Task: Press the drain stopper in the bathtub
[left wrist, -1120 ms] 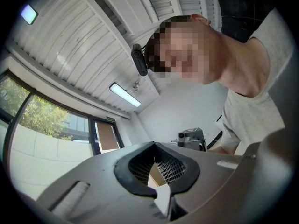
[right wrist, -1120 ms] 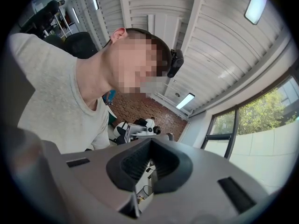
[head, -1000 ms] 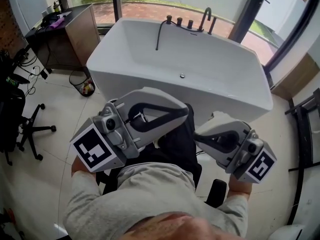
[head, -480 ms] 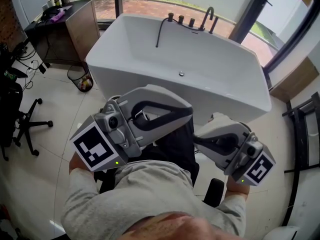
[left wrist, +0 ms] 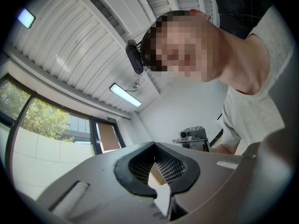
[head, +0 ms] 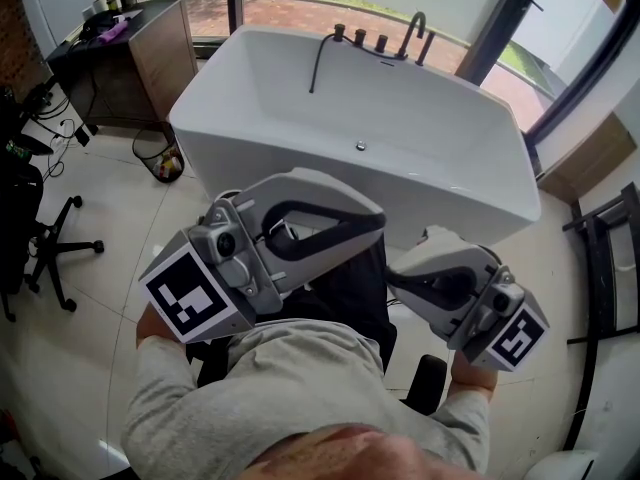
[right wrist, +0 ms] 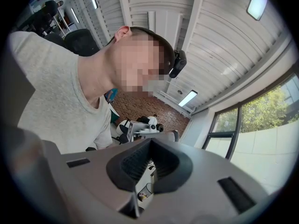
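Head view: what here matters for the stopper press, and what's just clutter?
Job:
bathtub
drain stopper
left gripper, shut and empty
right gripper, shut and empty

Clutter:
faucet
wastebasket
office chair
desk

No legible text, brand or number is found in any view. Only black-and-white square patterns are carried by the left marker cube [head: 190, 298] at 8 o'clock and the right marker cube [head: 517, 336] at 4 o'clock. A small doorway sign [left wrist: 111, 120] is noted, too small to be read.
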